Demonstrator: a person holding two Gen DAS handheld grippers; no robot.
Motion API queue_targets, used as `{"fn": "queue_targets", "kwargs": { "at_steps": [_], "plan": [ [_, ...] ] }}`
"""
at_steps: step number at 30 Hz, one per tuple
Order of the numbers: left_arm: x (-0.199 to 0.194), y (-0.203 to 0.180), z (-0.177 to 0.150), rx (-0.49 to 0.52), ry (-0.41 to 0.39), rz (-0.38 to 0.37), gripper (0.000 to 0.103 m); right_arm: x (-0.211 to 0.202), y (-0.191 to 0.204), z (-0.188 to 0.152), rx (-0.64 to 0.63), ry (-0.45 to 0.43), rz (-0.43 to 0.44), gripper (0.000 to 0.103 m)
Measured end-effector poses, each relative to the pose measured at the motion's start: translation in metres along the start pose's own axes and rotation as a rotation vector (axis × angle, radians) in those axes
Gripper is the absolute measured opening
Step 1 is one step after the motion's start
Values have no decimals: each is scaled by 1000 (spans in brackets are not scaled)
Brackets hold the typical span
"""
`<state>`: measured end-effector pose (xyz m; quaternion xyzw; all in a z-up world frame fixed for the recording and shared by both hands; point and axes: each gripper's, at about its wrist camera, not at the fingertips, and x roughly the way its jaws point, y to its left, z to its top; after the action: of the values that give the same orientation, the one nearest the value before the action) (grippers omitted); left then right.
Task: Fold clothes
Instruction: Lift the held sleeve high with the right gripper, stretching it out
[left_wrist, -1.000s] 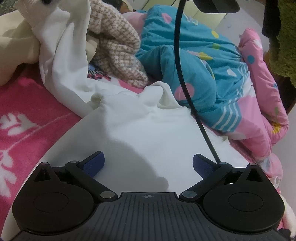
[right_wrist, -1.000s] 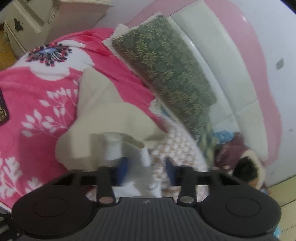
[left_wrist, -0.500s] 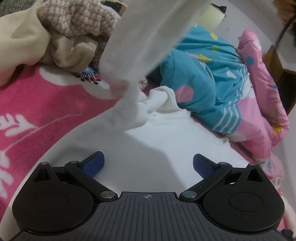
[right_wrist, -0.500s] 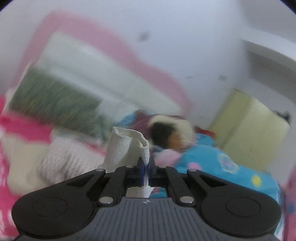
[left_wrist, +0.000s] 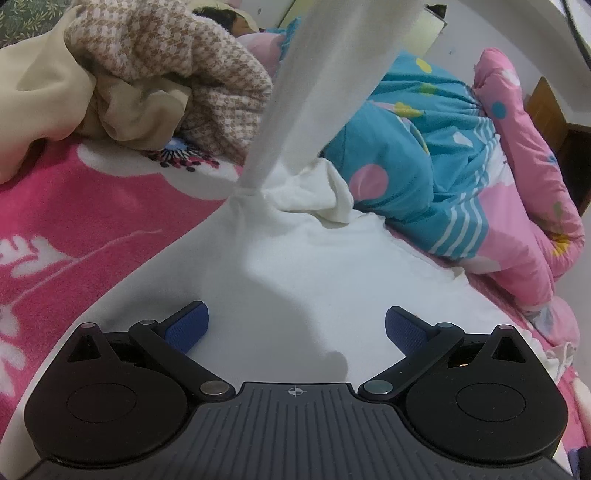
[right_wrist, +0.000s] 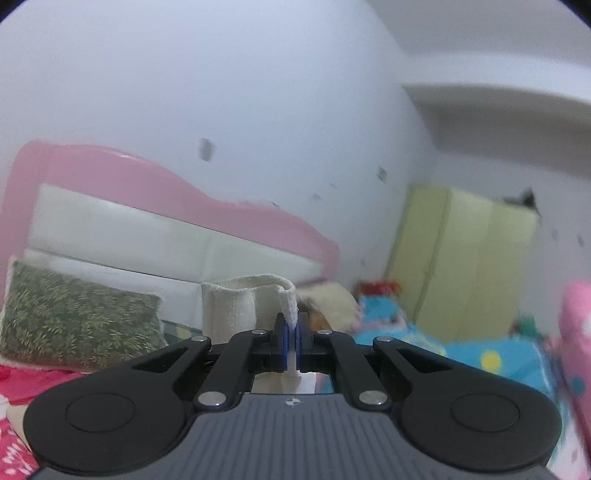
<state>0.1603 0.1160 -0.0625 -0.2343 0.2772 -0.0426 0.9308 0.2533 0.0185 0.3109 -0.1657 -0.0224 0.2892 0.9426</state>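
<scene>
Now that the right gripper (right_wrist: 291, 334), clamped on the white garment's ribbed cuff (right_wrist: 258, 295), has hoisted the sleeve (left_wrist: 325, 96) taut above the bed, the wide-open left gripper (left_wrist: 294, 326) hovers over the garment's body (left_wrist: 314, 266), ready for folding.

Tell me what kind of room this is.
Almost certainly a bedroom in a home. A pink headboard backs the bed, with a green leafy pillow against it, a pale yellow wardrobe stands by the wall, and a pink blanket lies under the white garment being folded.
</scene>
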Motion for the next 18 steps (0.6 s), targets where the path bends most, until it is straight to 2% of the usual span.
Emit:
{"fn": "queue_targets", "kwargs": {
  "at_steps": [7,13,18],
  "plan": [
    [0,-2,-2,6,-2,15,103,41,62,13,-127,-89,169,2],
    [1,-3,-2,5,-1,19,103,86,122,4,-256,-95,259,2],
    [1,-3,-2,6,-1,22,103,128,165,-10,-285,-77,323,2]
  ]
}}
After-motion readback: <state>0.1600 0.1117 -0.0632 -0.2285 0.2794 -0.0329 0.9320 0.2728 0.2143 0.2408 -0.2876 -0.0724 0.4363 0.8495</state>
